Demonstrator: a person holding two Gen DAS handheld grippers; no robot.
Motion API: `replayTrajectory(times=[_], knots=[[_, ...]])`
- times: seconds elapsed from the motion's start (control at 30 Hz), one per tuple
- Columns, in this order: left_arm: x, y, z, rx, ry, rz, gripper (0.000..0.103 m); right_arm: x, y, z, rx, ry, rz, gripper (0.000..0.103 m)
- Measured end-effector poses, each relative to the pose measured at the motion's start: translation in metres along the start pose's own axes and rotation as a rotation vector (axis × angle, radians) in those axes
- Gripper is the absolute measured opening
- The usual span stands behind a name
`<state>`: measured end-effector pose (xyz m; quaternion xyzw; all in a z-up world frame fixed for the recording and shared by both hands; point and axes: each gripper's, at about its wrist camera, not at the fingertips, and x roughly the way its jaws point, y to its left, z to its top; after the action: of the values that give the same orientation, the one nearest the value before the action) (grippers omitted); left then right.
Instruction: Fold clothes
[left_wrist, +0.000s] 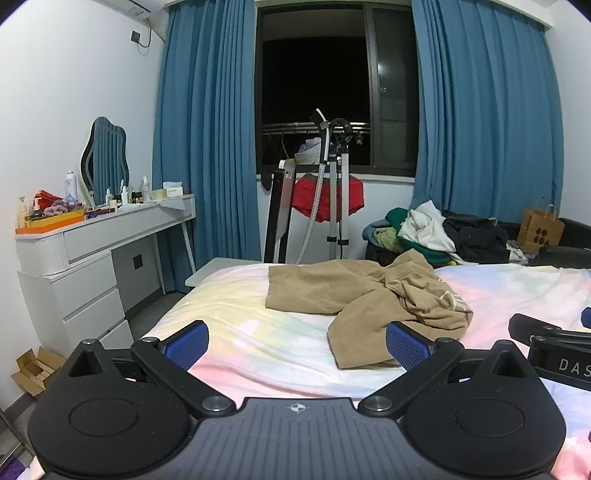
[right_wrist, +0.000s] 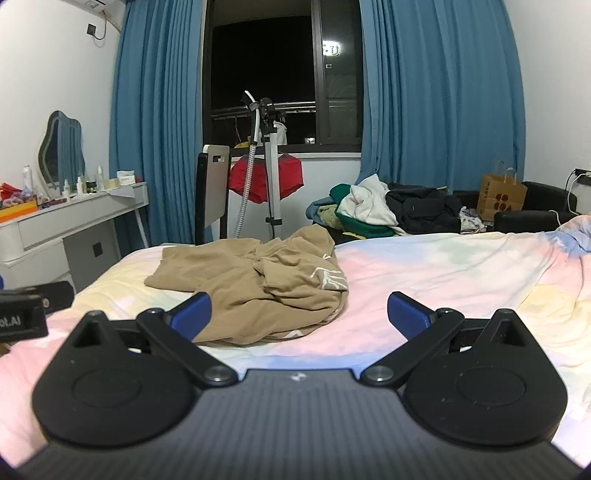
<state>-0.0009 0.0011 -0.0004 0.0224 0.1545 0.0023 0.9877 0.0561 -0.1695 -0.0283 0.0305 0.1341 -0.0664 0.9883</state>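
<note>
A crumpled tan garment (left_wrist: 369, 299) with a white print lies on the pastel bed sheet (left_wrist: 258, 354); it also shows in the right wrist view (right_wrist: 258, 284). My left gripper (left_wrist: 295, 343) is open and empty, hovering just short of the garment's near edge, its right finger beside the cloth. My right gripper (right_wrist: 299, 314) is open and empty, with the garment's near edge between and ahead of its blue pads (right_wrist: 192, 314). The right gripper's body shows at the right edge of the left wrist view (left_wrist: 554, 354).
A pile of other clothes (right_wrist: 388, 210) lies on a black sofa beyond the bed, with a paper bag (right_wrist: 500, 197). A white dressing table (left_wrist: 92, 243) with bottles stands left. A garment steamer stand (left_wrist: 336, 192) with red clothing stands by the window.
</note>
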Motion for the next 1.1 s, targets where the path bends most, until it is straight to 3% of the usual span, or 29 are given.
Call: replayTrajectory(times=[0.37, 0.83, 1.1], knots=[[0.001, 0.002, -0.005, 0.013, 0.015, -0.007, 0.103, -0.001, 0.002, 0.0, 0.003, 0.0, -0.006, 0.103], [0.003, 0.009, 0.0, -0.048, 0.027, -0.002, 0.102, -0.003, 0.002, 0.0, 0.011, -0.002, -0.008, 0.103], [0.006, 0.007, -0.002, -0.042, 0.034, -0.041, 0.102, 0.001, 0.0, -0.001, 0.017, 0.021, -0.021, 0.103]])
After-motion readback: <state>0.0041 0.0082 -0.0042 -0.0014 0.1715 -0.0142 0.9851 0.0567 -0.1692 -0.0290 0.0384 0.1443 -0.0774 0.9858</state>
